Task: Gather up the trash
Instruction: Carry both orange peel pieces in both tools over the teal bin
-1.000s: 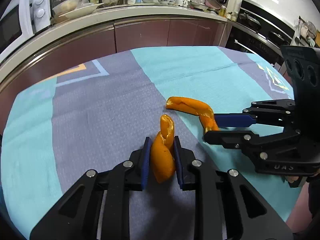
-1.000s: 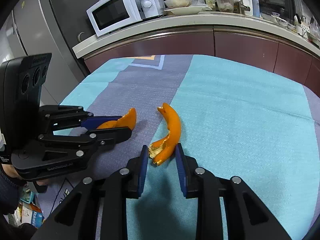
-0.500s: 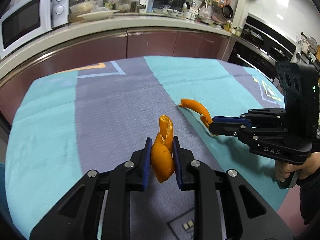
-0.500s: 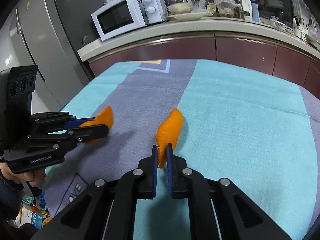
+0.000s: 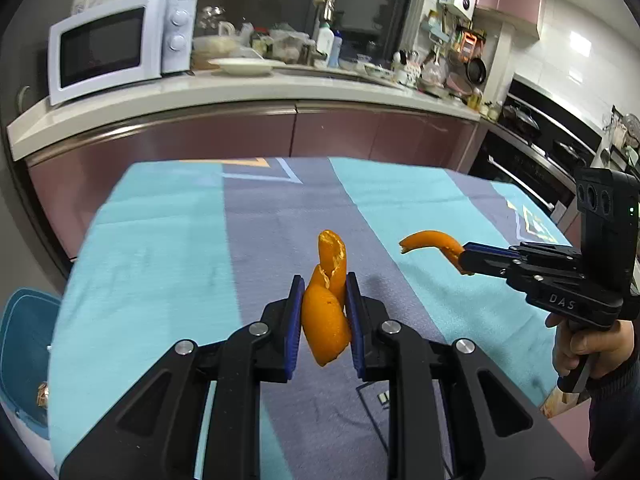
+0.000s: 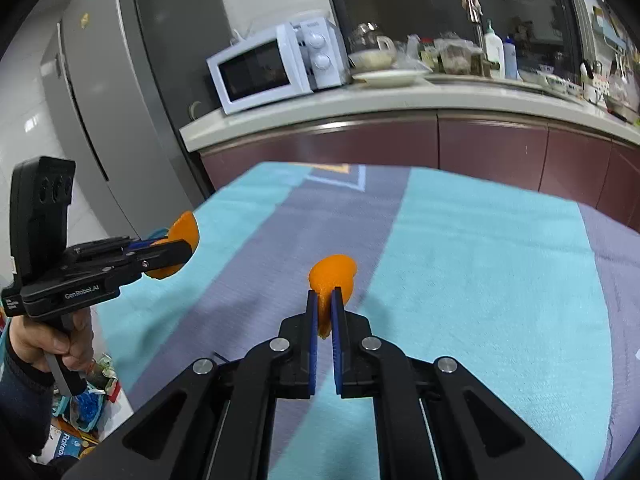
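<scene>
Left tongs (image 5: pixel 322 300): clamped on a curled strip of orange peel (image 5: pixel 326 312), held upright between the blue pads, clear of the tabletop (image 5: pixel 152 248). Rind is glossy outside, torn and ragged at the top edge, twisted on itself.

Right tongs (image 6: pixel 324 304): nearly shut, pinching a second peel (image 6: pixel 332 274) by one thin end; the rest arches out past the tips. In the left view this second peel (image 5: pixel 428 240) shows as a slim hooked crescent, also lifted clear.

Step in hand, as judged: both pieces picked up, carry to the bin comes next. A blue bin (image 5: pixel 24 352) sits low at the near left, beside the tabletop edge, with a scrap of something inside. Next move likely calls for swinging left over its rim before letting go; the right peel, held by little, could slip on the way.

Tabletop wears a nappy cloth, teal and grey-violet bands. Far side: counter, white microwave (image 5: pixel 116 44), dishes.
</scene>
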`<state>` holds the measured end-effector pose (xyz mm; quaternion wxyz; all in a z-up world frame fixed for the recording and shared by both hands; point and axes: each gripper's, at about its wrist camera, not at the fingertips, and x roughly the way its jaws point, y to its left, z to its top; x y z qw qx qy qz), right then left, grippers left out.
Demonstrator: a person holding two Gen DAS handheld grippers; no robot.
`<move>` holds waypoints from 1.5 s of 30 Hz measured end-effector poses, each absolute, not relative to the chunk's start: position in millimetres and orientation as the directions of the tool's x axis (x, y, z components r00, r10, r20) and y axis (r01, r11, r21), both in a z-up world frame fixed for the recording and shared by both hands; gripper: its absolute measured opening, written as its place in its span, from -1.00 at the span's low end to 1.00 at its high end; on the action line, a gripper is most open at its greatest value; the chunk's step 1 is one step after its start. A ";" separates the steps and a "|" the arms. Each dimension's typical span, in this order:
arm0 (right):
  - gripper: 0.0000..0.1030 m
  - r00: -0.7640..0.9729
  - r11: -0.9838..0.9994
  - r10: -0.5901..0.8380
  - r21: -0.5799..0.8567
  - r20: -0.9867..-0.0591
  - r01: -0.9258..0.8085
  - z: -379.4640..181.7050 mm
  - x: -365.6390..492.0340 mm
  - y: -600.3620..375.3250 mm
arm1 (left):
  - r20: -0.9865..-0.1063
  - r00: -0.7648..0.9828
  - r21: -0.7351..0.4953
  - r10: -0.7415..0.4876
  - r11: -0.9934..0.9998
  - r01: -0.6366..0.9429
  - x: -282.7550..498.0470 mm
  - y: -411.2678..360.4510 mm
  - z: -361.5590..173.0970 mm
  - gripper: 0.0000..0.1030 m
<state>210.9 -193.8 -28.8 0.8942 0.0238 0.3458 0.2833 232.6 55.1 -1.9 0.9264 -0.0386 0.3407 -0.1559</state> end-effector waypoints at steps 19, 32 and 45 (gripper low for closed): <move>-0.91 0.581 0.727 0.655 0.194 -0.482 -0.659 34.4 172.0 -109.2 | -0.565 0.818 -0.143 -0.111 0.989 0.036 152.8 173.4 33.9 -0.60; -0.91 0.423 0.549 0.788 0.202 -0.447 -0.811 54.4 171.9 4.3 | -0.564 0.822 -0.107 0.084 0.979 -0.173 111.9 268.5 35.3 -0.60; -0.91 0.279 0.438 0.824 0.241 -0.493 -0.866 44.8 202.3 107.5 | -0.609 0.762 -0.079 0.222 0.938 -0.337 117.4 353.6 15.3 -0.60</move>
